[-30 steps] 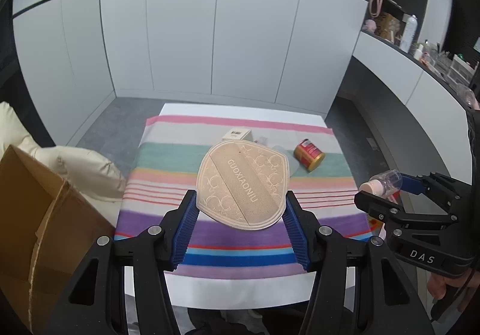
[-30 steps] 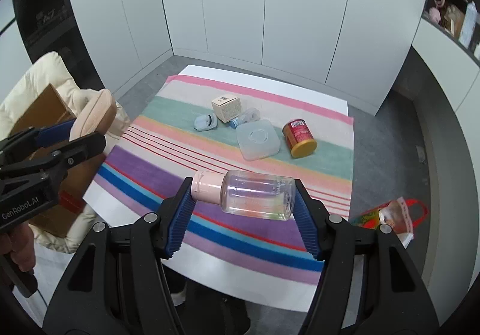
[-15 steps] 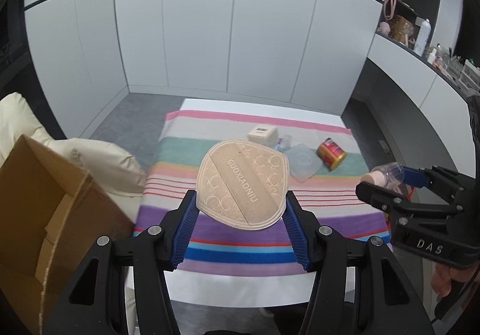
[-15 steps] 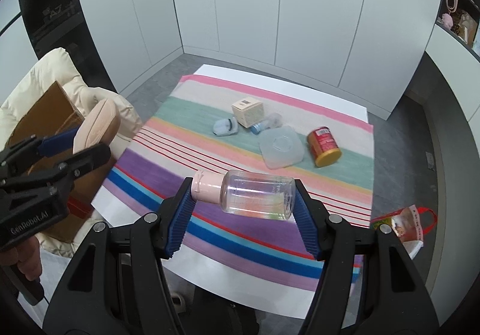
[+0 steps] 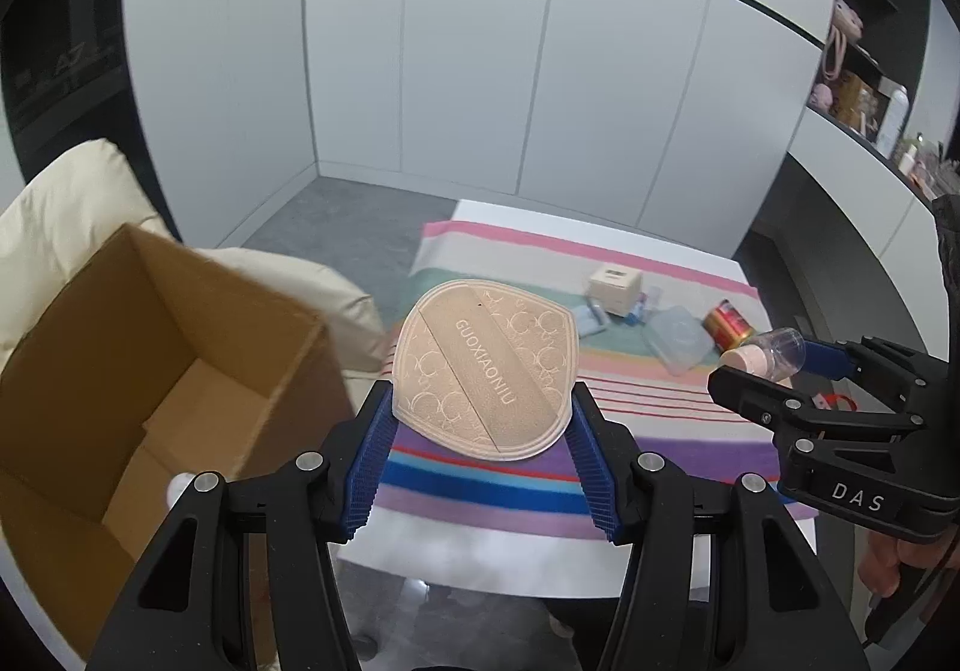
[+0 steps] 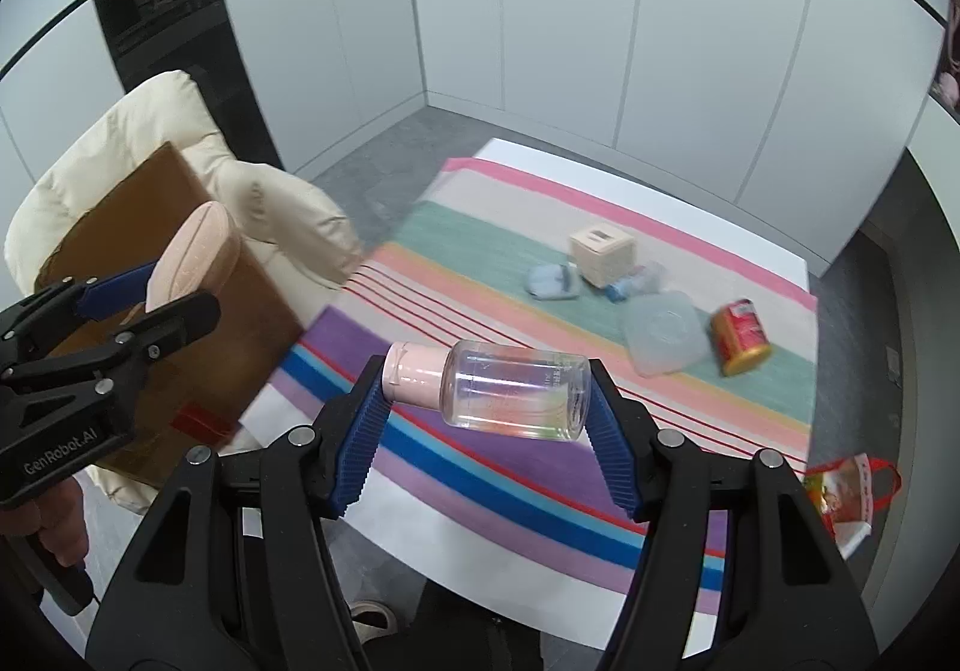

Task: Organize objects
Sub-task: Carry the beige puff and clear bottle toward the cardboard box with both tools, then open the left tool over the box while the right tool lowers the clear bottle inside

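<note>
Two grippers are loaded: the left gripper point(image 5: 480, 425) pinches a flat pink pad point(image 5: 483, 368) beside an open cardboard box point(image 5: 150, 365). The right gripper point(image 6: 486, 392) clamps a clear bottle point(image 6: 510, 389) sideways above the striped cloth point(image 6: 480, 467).

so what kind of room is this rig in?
Probably a home-style room, maybe a dressing or utility area: floor-to-ceiling flat white cabinet doors, a dark shelf of toiletries and bottles, and a table under a striped multicolour cloth beside a cream padded chair carrying an open brown cardboard box.
</note>
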{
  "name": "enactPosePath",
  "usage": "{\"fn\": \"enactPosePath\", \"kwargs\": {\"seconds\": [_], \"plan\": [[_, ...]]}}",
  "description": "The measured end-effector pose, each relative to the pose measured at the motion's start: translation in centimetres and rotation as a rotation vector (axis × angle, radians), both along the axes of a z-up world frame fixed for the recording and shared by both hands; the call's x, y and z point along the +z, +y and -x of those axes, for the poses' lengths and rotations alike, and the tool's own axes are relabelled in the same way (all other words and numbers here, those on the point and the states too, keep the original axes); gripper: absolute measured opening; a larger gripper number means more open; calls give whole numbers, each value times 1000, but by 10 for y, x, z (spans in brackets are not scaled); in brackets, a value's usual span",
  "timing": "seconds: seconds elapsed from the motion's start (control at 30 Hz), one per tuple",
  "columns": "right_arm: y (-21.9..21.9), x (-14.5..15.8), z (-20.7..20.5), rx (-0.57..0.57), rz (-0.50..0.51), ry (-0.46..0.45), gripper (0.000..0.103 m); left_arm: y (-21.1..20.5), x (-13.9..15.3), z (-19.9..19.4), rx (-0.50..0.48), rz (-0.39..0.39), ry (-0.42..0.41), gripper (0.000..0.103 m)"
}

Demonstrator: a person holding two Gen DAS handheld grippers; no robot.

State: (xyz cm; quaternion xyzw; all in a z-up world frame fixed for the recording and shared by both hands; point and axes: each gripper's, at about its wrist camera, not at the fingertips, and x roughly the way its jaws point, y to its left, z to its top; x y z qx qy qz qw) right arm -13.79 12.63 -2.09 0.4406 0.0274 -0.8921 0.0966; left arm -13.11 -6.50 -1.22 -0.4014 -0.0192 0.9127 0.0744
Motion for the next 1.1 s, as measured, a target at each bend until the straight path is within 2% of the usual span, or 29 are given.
{"fn": "enactPosePath", "kwargs": {"seconds": [0.5,1.1], "plan": [[-83,5,7,131,9,26,65,-79,1,-20,143,3,-1,58],[-168,8,6,264,12,41,65,-148,-6,-48,246,27,-16,58]]}}
